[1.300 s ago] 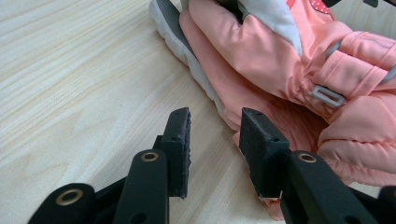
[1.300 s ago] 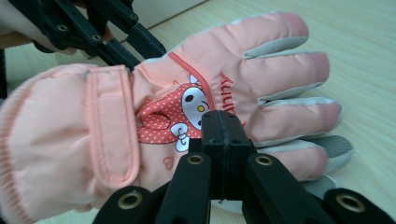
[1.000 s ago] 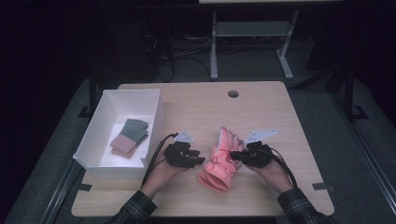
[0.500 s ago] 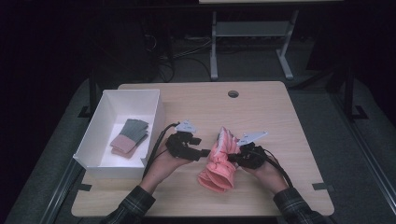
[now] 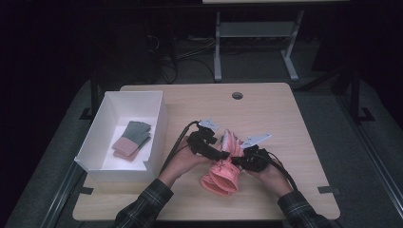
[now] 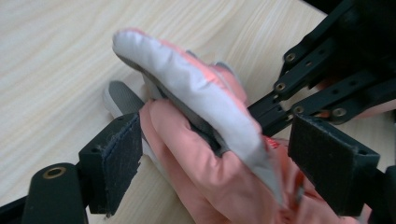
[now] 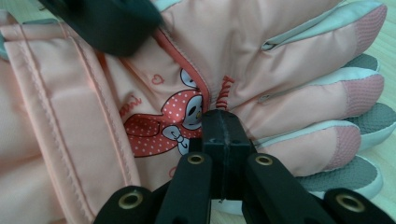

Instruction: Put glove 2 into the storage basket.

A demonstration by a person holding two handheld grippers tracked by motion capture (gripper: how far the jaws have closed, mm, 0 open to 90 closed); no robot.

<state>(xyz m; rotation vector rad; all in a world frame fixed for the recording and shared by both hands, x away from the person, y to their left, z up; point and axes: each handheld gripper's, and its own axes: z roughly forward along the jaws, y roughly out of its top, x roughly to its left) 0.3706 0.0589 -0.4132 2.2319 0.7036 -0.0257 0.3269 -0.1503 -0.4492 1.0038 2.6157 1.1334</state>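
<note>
A pair of pink gloves [image 5: 222, 172] with grey-white palms lies mid-table, fingers pointing away from the person. My left gripper [image 5: 215, 150] is at their left side, and in the left gripper view it [image 6: 215, 158] stands open with the raised glove fingers [image 6: 196, 88] between its pads. My right gripper [image 5: 241, 161] comes in from the right. In the right gripper view it [image 7: 223, 123] is shut, its tip pressed into the back of the pink glove [image 7: 154, 70] by a cartoon print, and it seems to pinch the fabric.
A white box [image 5: 157, 124] stands at the table's left and holds folded cloths [image 5: 132, 138]. A round cable hole [image 5: 237, 95] is near the far edge. Bare tabletop [image 5: 294, 123] lies to the right and behind the gloves.
Both grippers have moved in toward the gloves. The left one has swung right over the glove fingers, and the gloves have bunched and shifted slightly.
</note>
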